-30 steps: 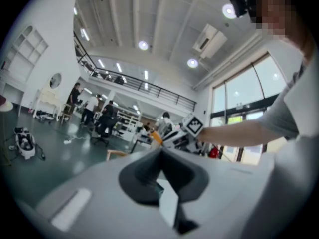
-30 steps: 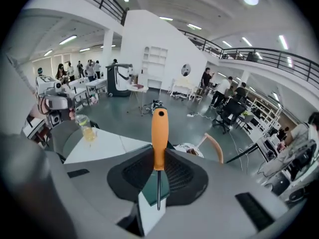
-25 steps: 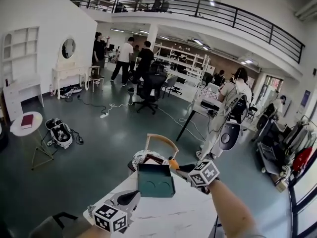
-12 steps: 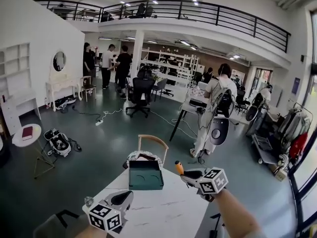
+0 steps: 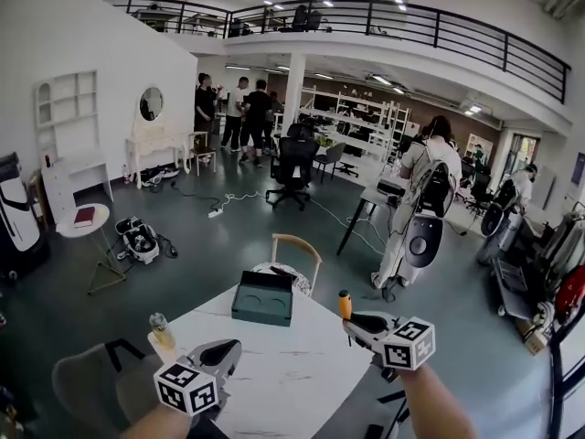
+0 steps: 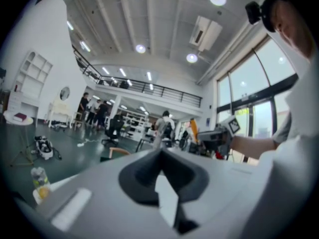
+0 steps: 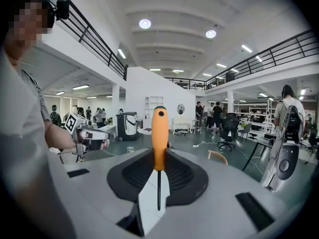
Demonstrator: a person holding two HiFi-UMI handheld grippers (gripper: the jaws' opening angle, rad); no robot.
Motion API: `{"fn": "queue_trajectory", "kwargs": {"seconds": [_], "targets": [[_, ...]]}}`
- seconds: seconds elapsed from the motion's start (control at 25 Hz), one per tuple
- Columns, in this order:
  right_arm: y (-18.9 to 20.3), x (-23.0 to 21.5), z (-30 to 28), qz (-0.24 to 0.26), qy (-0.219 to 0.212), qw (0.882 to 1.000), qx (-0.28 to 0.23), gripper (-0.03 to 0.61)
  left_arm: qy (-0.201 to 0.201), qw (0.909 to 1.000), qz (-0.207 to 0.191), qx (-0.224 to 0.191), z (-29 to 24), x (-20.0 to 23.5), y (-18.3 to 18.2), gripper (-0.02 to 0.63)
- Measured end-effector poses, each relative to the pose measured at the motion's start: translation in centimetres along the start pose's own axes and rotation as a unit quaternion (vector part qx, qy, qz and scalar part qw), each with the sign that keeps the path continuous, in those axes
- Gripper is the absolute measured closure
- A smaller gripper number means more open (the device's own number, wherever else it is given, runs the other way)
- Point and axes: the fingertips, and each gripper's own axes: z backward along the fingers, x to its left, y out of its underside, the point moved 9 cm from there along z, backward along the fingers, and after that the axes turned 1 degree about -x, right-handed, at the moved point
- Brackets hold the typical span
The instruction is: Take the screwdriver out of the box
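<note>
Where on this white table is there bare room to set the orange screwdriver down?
The middle of the white marble table is bare, bordered by the dark green box at the far edge, the small bottle at the left rim, the left gripper in front and the right gripper holding the orange-handled screwdriver at the right. Tightest near the box.

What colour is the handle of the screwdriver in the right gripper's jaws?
Orange. The handle of the screwdriver shows best in the right gripper view.

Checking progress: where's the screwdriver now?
The screwdriver is gripped in the right claw, orange handle up; in the head view it's by the table's right edge, right of the green box.
</note>
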Motion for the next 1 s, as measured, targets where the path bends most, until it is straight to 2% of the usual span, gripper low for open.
{"fn": "queue_trajectory", "kwargs": {"seconds": [0.2,0.4,0.72,1.0], "targets": [[2.7,0.4,3.9,-0.021,-0.013,0.999,-0.039,0.509,-0.023,0.9997,0.002,0.001,1.4,-4.3,1.7,0.611],[4.7,1.2,5.4,-0.050,-0.028,0.996,-0.072,0.509,-0.027,0.9996,-0.004,-0.001,1.7,-6.2,1.9,0.611],[5.5,3.8,6.3,-0.064,-0.016,0.993,-0.101,0.509,-0.010,0.9997,-0.015,-0.017,3.7,-4.7,-0.1,0.611],[5.1,5.0,5.1,-0.087,-0.002,0.987,-0.137,0.509,-0.016,0.9997,-0.006,-0.015,5.9,-1.3,0.4,0.611]]}}
